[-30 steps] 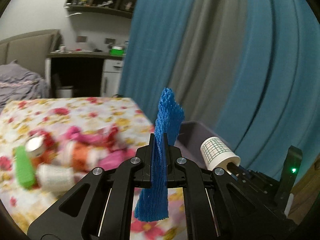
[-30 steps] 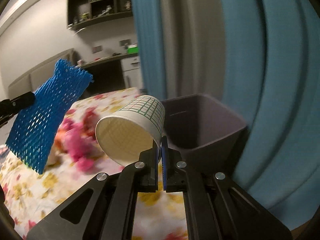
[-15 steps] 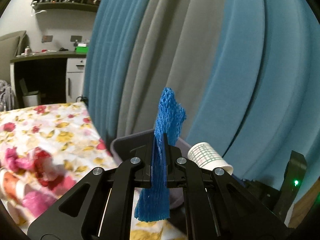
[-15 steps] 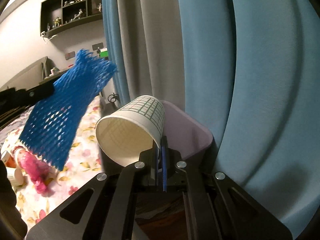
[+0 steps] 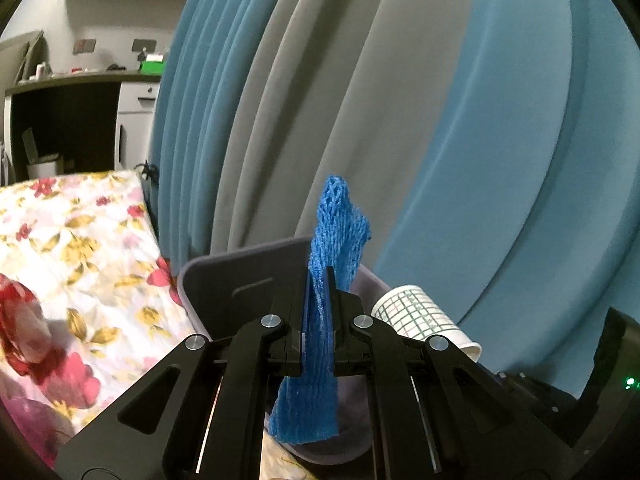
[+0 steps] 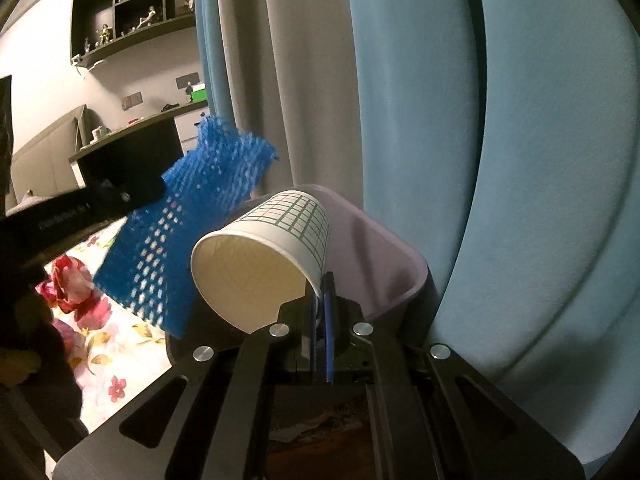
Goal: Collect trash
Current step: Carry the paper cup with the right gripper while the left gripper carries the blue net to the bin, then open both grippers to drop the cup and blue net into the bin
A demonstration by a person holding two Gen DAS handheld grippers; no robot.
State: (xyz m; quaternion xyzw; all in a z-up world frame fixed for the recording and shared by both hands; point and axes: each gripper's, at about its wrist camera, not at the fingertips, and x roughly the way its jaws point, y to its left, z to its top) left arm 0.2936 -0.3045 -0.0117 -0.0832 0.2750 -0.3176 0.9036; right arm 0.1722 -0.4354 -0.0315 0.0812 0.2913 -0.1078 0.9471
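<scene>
Trash: 1 blue foam net (image 5: 320,312), pinched in left gripper (image 5: 319,280); 1 paper cup (image 6: 264,256), rim clamped in right gripper (image 6: 320,292). Both over 1 purple bin (image 6: 384,264), w/ contents not visible, beside floral bedspread (image 5: 92,248).

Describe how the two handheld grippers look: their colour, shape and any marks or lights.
Both grippers are matte black, with angular linkage arms joined by round silver pins. The left gripper has two flat black fingers. The right gripper has thin blue pads on its fingers. In the left wrist view a small green light glows on the right gripper's body. No cables or sleeves are visible.
</scene>
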